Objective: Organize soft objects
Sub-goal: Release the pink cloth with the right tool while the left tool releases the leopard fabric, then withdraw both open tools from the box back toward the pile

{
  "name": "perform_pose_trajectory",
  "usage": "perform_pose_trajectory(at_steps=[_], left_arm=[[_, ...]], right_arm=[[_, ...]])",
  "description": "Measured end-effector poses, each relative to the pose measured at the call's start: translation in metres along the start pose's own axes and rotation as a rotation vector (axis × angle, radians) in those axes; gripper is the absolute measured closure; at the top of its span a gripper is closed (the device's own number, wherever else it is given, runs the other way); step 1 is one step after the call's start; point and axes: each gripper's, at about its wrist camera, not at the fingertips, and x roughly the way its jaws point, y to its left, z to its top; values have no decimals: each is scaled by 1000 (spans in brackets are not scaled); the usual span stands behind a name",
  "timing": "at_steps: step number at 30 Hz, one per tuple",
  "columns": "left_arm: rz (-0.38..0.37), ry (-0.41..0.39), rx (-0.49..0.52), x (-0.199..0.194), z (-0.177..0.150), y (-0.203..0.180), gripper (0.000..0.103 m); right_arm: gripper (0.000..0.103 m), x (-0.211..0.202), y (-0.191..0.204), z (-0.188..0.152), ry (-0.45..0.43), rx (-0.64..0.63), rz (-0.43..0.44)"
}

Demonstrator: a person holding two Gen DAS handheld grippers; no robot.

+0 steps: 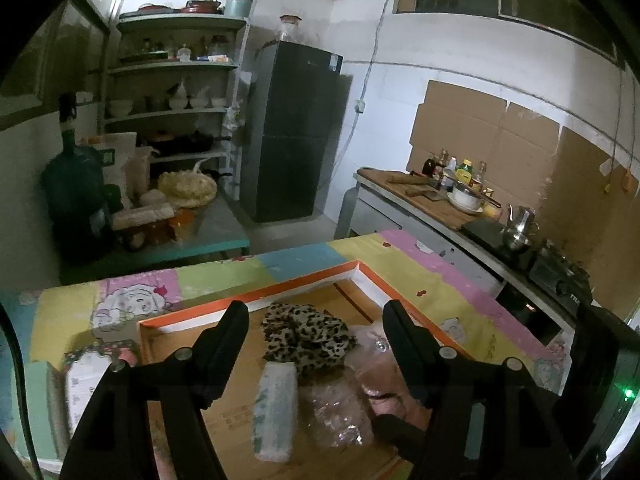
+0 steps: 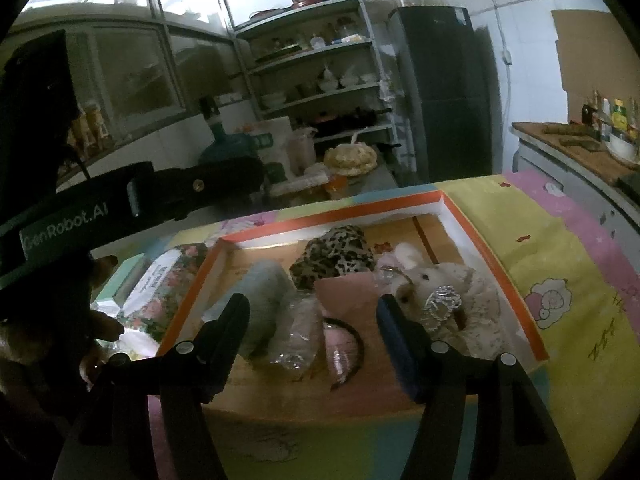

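The table (image 2: 568, 248) wore a bright patchwork cloth of yellow, pink, blue and green squares with cartoon prints. On it sat a shallow cardboard tray (image 2: 496, 248) with an orange rim and white inner walls, and the soft things lay inside it. A leopard-print cloth (image 2: 336, 256) was bunched toward the far side. Nearer lay a pale rolled towel (image 2: 260, 292), touching a crinkled clear plastic packet (image 2: 296, 332); a pink piece (image 2: 344, 292) and a dark band (image 2: 352, 344) lay just beside them. On the right side of the tray rested a cream plush animal (image 2: 452, 292) with something shiny on it.

Outside the tray, against its left wall, a flowered box (image 2: 160, 292) lay flat.

Behind the table the kitchen was dim: an open shelf rack (image 1: 176, 68) loaded with bowls and jars, a dark fridge (image 1: 296, 132) beside it, a big water bottle (image 1: 74, 184) to the left, and along the right wall a counter (image 1: 420, 200) with bottles, a bowl and a kettle, cardboard taped up behind.

The left gripper (image 1: 316, 316) hung over the tray, its tongs spread wide with nothing pinched between them. The right gripper (image 2: 314, 312) was the same, gaping and empty above the near part of the tray. Seen from the right side, the other tool's black body and a hand (image 2: 100, 332) blocked the left of the room.
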Motion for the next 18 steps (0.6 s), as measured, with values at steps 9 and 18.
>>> perform_pose_trajectory(at_steps=[9, 18], left_arm=[[36, -26, 0, -27, -6, 9, 34], [62, -52, 11, -55, -12, 13, 34]], right_arm=[[33, -10, 16, 1, -15, -15, 12], [32, -24, 37, 0, -33, -39, 24]])
